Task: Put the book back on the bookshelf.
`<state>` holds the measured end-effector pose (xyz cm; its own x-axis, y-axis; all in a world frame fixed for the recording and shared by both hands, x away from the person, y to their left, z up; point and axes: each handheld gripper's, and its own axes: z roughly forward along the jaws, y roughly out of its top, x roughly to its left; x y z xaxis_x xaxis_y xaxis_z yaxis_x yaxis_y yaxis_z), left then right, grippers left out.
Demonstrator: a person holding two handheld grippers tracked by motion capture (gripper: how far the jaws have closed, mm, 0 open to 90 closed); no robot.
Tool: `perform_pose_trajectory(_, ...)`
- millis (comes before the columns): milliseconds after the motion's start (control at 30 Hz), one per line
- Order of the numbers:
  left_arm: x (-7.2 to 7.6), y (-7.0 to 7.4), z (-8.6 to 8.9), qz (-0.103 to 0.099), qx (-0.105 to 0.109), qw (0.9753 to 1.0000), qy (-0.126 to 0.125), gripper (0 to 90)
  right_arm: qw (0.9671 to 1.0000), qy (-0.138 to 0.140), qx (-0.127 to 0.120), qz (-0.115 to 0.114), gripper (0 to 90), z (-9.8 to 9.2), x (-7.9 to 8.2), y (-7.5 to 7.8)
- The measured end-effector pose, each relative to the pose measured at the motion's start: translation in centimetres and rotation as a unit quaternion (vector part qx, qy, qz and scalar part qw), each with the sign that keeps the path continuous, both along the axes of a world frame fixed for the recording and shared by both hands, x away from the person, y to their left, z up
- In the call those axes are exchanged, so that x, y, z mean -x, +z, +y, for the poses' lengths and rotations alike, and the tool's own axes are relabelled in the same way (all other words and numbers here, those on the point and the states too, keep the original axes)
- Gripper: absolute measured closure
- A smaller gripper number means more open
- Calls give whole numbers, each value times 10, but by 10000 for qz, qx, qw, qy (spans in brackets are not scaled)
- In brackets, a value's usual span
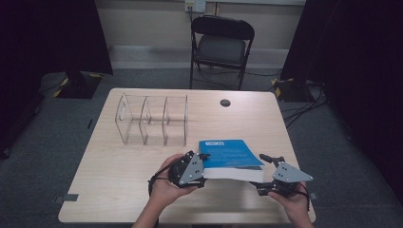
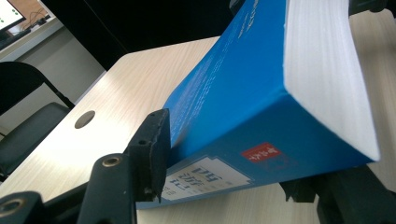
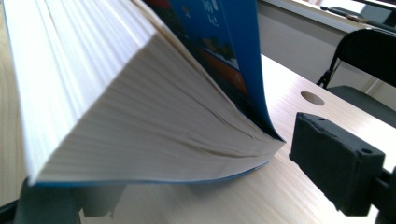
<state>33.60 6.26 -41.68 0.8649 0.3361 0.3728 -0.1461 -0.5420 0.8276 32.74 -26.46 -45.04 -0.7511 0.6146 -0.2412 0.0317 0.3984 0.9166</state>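
Book (image 1: 230, 153) right-front of rack (image 1: 153, 119)

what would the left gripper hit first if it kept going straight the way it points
Most likely the blue book: its spine end already sits between the left gripper's jaws, so pushing on would press into the book. Beyond it lies the right gripper.

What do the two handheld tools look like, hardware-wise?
Both the left tool and the right tool have black bodies, each topped by a grey three-cornered plate dotted with small screws. A black cable loops from the left one. Close up, the fingers are black blocky pads with small holes. The forearms are bare, without sleeves.
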Motion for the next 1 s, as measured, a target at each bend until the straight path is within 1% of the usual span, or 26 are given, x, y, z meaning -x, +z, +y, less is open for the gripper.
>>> perform_pose_trajectory(67, 0, 0, 0, 6, 2, 10000, 1, 429, 9999, 102, 65, -81, 145, 2, -3, 1)
perform_pose_trajectory(100, 0, 0, 1, 3, 1, 10000, -8, 429, 9997, 201, 84, -129, 146, 3, -5, 1)
perform_pose_trajectory(167, 0, 0, 0, 0, -2, 10000, -10, 429, 9996, 225, 85, -140, 146, 4, -6, 1)
perform_pose_trajectory(200, 0, 0, 0, -15, -20, 10000, -23, 429, 9992, 319, 130, -215, 149, 8, -7, 1)
perform_pose_trajectory(233, 0, 0, 0, -11, -38, 10000, -29, 429, 9989, 361, 122, -271, 157, 9, -8, 2)
perform_pose_trajectory(267, 0, 0, 0, -12, -45, 10000, -30, 429, 9987, 402, 96, -289, 178, 10, -8, 1)
perform_pose_trajectory(300, 0, 0, 0, -12, -42, 10000, -36, 428, 9987, 442, 59, -243, 206, 11, -8, 1)
perform_pose_trajectory(333, 0, 0, 0, -12, -42, 10000, -36, 428, 9987, 442, 59, -243, 206, 11, -8, 1)
perform_pose_trajectory(400, 0, 0, 0, -10, -48, 10000, -34, 428, 9979, 558, 129, -316, 275, 14, -7, 1)
perform_pose_trajectory(433, 0, 0, 0, -19, -42, 10000, -25, 428, 9973, 662, 132, -275, 342, 15, -6, 0)
perform_pose_trajectory(467, 0, 0, 0, -19, -50, 10000, -38, 428, 9973, 662, 132, -275, 342, 15, -6, 0)
perform_pose_trajectory(533, 0, 0, 1, -38, -43, 10000, -51, 428, 9968, 726, 182, -266, 391, 16, -6, 2)
perform_pose_trajectory(567, 0, 0, 1, -45, -51, 10000, -60, 427, 9973, 703, 142, -162, 408, 17, -4, 2)
perform_pose_trajectory(600, -1, 0, 2, -25, -46, 10000, -55, 427, 9973, 703, 142, -162, 408, 17, -4, 2)
perform_pose_trajectory(633, -2, 0, 3, -49, -57, 9999, -94, 426, 9973, 711, 126, -100, 414, 17, -4, 3)
perform_pose_trajectory(667, -2, 0, 4, -19, -43, 9999, -118, 420, 9971, 747, 116, -43, 427, 17, -4, 4)
perform_pose_trajectory(700, -3, 0, 5, 24, -27, 9999, -110, 420, 9971, 747, 116, -43, 427, 17, -4, 4)
perform_pose_trajectory(733, -4, 0, 6, 69, 23, 10000, -63, 411, 9971, 755, 56, -12, 428, 17, -4, 5)
perform_pose_trajectory(767, -5, 1, 7, 153, 80, 9998, -79, 395, 9973, 730, 1, 68, 430, 18, -4, 5)
perform_pose_trajectory(800, -6, 0, 8, 300, 205, 9993, -45, 350, 9973, 719, -14, 137, 435, 18, -4, 7)
perform_pose_trajectory(833, -6, -1, 10, 331, 293, 9990, 39, 350, 9973, 719, -14, 137, 435, 18, -4, 7)
perform_pose_trajectory(867, -7, -2, 16, 417, 291, 9985, 197, 296, 9974, 690, -33, 203, 443, 18, -5, 8)
perform_pose_trajectory(900, -7, -4, 20, 502, 363, 9975, 332, 271, 9976, 642, -92, 254, 446, 18, -5, 9)
perform_pose_trajectory(933, -7, -4, 20, 502, 363, 9975, 332, 255, 9976, 642, -92, 254, 446, 18, -5, 9)
perform_pose_trajectory(967, -8, -7, 29, 591, 366, 9969, 372, 257, 9974, 619, -124, 337, 459, 16, -5, 11)
perform_pose_trajectory(1000, -8, -7, 29, 591, 366, 9969, 372, 264, 9974, 605, -129, 361, 463, 16, -5, 12)
